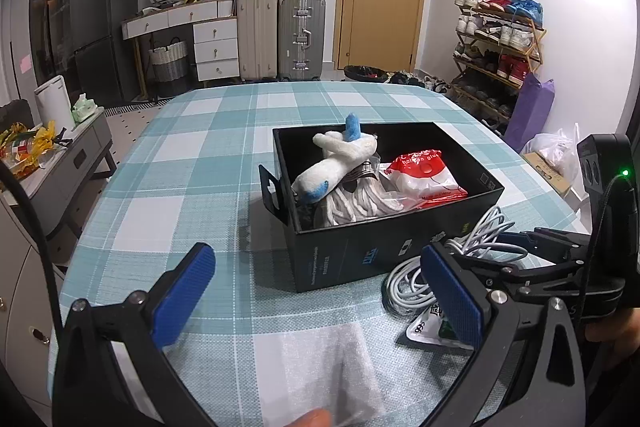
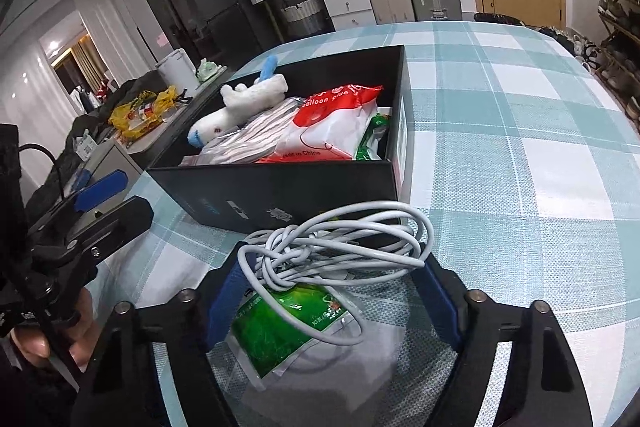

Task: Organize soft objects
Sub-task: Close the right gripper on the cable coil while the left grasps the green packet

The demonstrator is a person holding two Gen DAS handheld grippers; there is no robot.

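Observation:
A black box (image 1: 360,251) (image 2: 280,187) sits on the checked table. It holds a white and blue plush toy (image 1: 336,163) (image 2: 240,107), a white stringy bundle (image 1: 356,203), a red and white packet (image 1: 424,179) (image 2: 332,123) and a green packet (image 2: 372,139). In front of the box lie a coiled white cable (image 2: 336,247) (image 1: 412,283) and a green and white packet (image 2: 288,331) (image 1: 428,327). My right gripper (image 2: 332,303) is open, with its fingers on either side of the cable and packet. My left gripper (image 1: 316,295) is open and empty.
A clear plastic sheet (image 1: 320,367) lies on the tablecloth (image 1: 180,147) between my left fingers. Suitcases (image 1: 280,35), drawers, a door and a shoe rack (image 1: 500,47) stand behind the table. A low cabinet (image 1: 60,155) stands left of the table.

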